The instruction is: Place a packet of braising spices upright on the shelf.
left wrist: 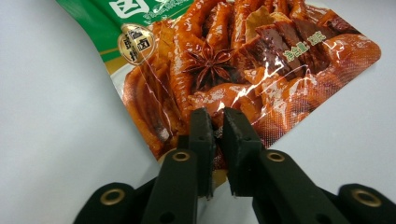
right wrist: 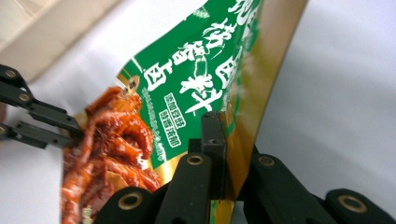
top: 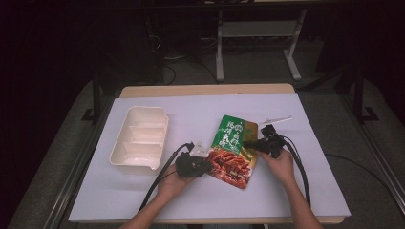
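on the table [top: 286, 191], the tray [top: 141, 138] lies left of the pouch [top: 234, 150], with a strip [top: 276, 119] behind the pouch.

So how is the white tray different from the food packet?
The tray is plain white; the packet is green with red food pictured. The tray lies untouched on the table; the packet is pinched by the left gripper and the right gripper. Both sit over the white mat.

Dark room; white table frame [top: 220, 43] on grey floor [top: 248, 67].
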The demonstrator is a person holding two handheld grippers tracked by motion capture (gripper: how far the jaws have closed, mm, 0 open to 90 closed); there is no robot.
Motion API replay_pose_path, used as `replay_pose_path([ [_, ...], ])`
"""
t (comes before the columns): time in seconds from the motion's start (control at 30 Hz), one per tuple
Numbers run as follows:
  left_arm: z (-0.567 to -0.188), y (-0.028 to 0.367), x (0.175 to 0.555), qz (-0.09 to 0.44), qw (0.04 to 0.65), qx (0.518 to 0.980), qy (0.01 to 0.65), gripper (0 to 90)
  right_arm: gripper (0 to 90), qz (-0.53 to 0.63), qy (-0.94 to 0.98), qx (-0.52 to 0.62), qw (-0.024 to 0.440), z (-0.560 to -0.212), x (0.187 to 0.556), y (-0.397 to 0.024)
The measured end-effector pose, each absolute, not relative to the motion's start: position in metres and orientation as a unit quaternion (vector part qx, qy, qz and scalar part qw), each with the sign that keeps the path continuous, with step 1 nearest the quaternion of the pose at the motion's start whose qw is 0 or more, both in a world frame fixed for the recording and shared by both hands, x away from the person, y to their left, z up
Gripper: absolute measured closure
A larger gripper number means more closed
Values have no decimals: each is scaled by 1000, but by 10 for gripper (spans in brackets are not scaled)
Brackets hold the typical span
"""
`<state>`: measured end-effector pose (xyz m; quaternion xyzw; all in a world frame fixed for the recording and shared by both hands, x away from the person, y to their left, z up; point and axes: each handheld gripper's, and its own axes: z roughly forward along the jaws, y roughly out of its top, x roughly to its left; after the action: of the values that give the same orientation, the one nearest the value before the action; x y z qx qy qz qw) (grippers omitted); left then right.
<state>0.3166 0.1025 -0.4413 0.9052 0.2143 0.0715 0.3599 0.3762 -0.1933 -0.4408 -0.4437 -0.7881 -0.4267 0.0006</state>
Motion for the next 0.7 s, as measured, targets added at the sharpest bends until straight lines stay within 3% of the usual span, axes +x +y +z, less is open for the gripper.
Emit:
replay_pose_path([
  [0.7,-423,137,285,55,426,880,204,654,898,-472,-801,-365,-45,-364,361,-154],
])
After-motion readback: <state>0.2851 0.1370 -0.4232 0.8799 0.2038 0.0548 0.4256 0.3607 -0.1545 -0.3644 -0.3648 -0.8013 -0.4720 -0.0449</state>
